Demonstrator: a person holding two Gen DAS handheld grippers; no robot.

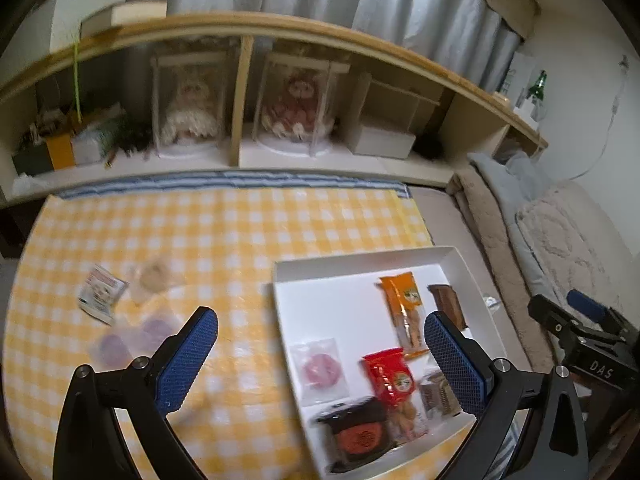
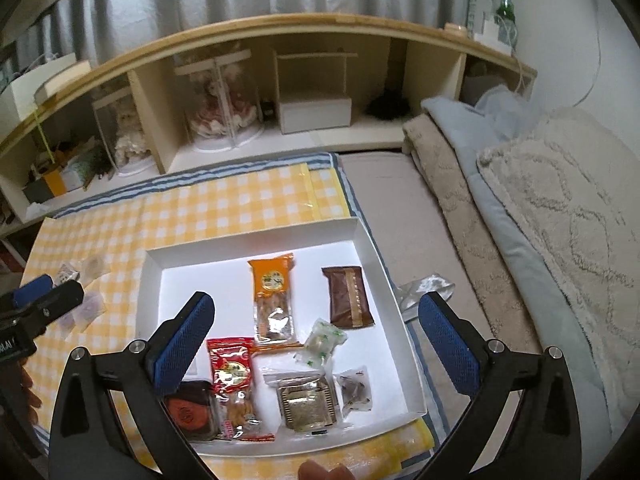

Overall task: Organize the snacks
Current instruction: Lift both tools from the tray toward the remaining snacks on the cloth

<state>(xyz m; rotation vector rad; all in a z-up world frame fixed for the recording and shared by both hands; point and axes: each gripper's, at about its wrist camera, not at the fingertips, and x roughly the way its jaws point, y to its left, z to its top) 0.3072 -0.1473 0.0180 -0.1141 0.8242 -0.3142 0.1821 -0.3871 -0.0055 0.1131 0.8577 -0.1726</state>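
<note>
A white tray (image 2: 362,246) lies on the yellow checked cloth (image 1: 224,224) and holds several snack packets: an orange one (image 2: 272,300), a brown one (image 2: 348,298), a red one (image 2: 232,380), a green-dotted one (image 2: 322,342) and a gold one (image 2: 308,406). The tray also shows in the left wrist view (image 1: 360,258). Loose snacks lie left of it: a white packet (image 1: 100,294), a beige snack (image 1: 154,276) and purple ones (image 1: 132,338). My left gripper (image 1: 320,364) is open and empty over the tray's left edge. My right gripper (image 2: 316,352) is open and empty above the tray.
A low wooden shelf (image 2: 280,28) with dolls in clear cases (image 1: 188,108) runs along the back. Folded blankets (image 2: 540,208) lie to the right. A crumpled clear wrapper (image 2: 424,288) sits just right of the tray.
</note>
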